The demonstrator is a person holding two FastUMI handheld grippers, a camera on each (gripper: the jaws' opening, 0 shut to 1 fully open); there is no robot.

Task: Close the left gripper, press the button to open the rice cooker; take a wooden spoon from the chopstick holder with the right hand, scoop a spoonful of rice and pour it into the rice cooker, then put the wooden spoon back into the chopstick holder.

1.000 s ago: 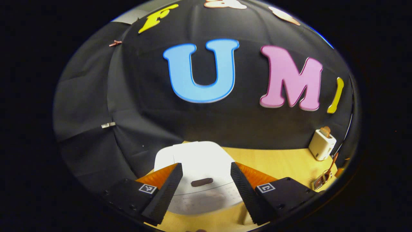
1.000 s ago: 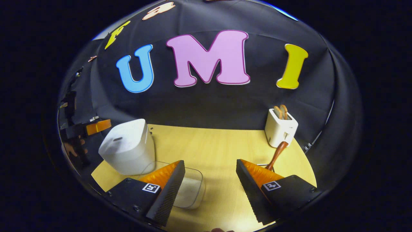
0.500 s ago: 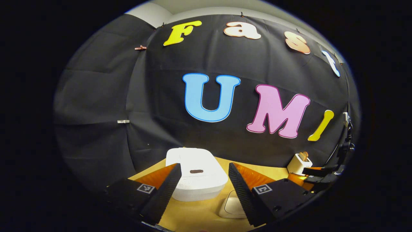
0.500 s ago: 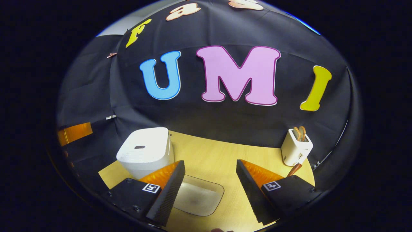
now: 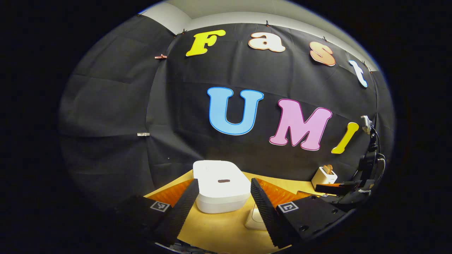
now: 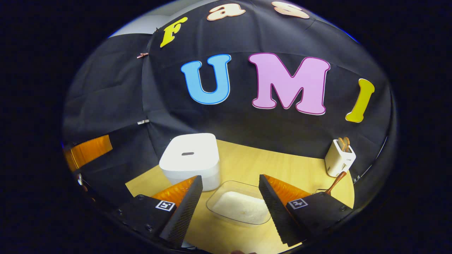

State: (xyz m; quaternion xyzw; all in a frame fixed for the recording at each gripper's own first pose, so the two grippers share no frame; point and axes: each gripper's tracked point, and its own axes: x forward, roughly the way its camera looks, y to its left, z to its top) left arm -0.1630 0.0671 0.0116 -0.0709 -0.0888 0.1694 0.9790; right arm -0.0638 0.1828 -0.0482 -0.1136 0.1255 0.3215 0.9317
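2 grippers hang above the pale wood-grain surface, each with its jaws spread wide and nothing between them. Each finger block carries a small square black-and-white marker; I can read no writing on any object. In the left gripper view, the left gripper points at the rice cooker, a smooth white rounded box, lid down, with a dark oval slot on top. In the right gripper view, the right gripper sits over a clear shallow tray of rice, just beside the cooker. A wooden spoon leans near the white toaster.
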